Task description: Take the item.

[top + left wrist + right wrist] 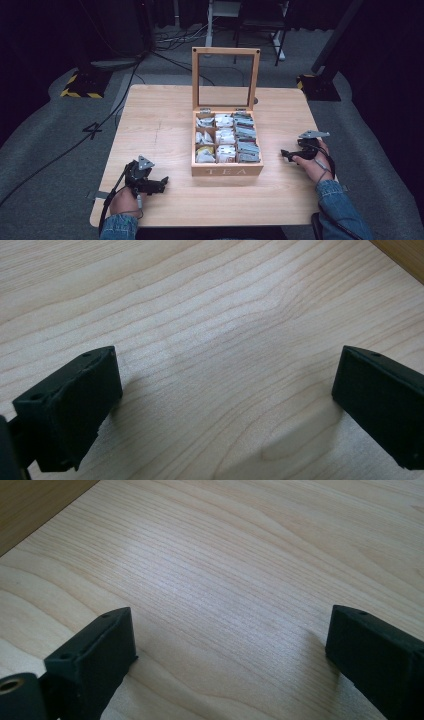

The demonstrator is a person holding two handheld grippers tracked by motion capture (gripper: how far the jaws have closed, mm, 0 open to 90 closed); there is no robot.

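— High view first: where's the tea box (227,170) sitting?

— Middle of the table (160,120), lid (226,77) standing straight up at the far side, the nine compartments full of tea bags (225,136). The "TEA" front wall faces the person.

— And the grippers?

— One either side of it, both resting low on the wood near the front edge. The left gripper (159,185) lies off the box's front left corner, jaws pointing rightward toward it. The right gripper (286,154) is level with the front row of compartments, pointing left at the box's side wall.

— Holding anything?

— Nothing. In the left gripper view the left gripper (227,390) has its jaws spread wide over bare grain, with just a sliver of darker box wood at the top right corner. The right gripper (230,645) in the right gripper view is the same: jaws wide apart, a strip of box wall at the top left.

— Which one's closer?

— The right, I'd say. It's just beside the right-hand column, and the box's depth runs away from the person, so a short reach inward and up over the wall would put it above the bags. The left has a little more table to cross.
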